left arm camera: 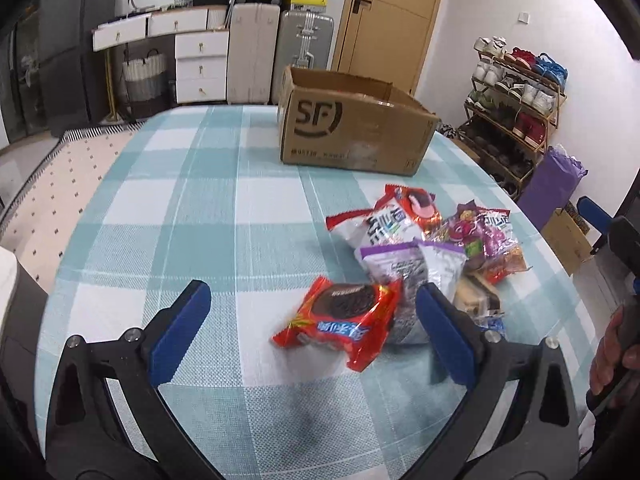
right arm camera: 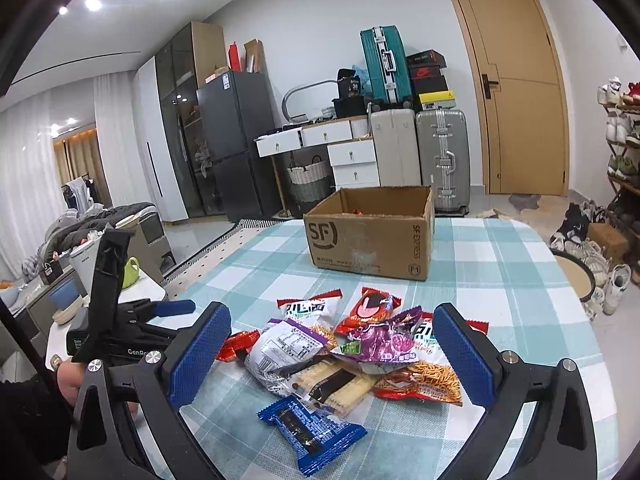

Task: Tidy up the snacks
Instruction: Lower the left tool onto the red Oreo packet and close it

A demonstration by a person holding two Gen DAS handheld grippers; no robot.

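- Judging by the heap, sorting has barely started: most snacks [right arm camera: 360, 344] lie piled on the worktop [left arm camera: 224, 184], well apart from the cardboard box [right arm camera: 372, 236], where only a scrap of red wrapper peeks over the rim.
- The left gripper [left arm camera: 316, 320] hovers with fingers spread wide around the red cookie packet [left arm camera: 344, 324], pinching nothing yet.
- The right gripper [right arm camera: 332, 348] hangs over the pile, fingers equally wide and empty; the blue wafer packet [right arm camera: 312, 432] lies nearest.

snack packets [right arm camera: 360, 344]: glossy plastic | box [right arm camera: 372, 236]: matt cardboard | tablecloth [left arm camera: 200, 200]: woven cloth
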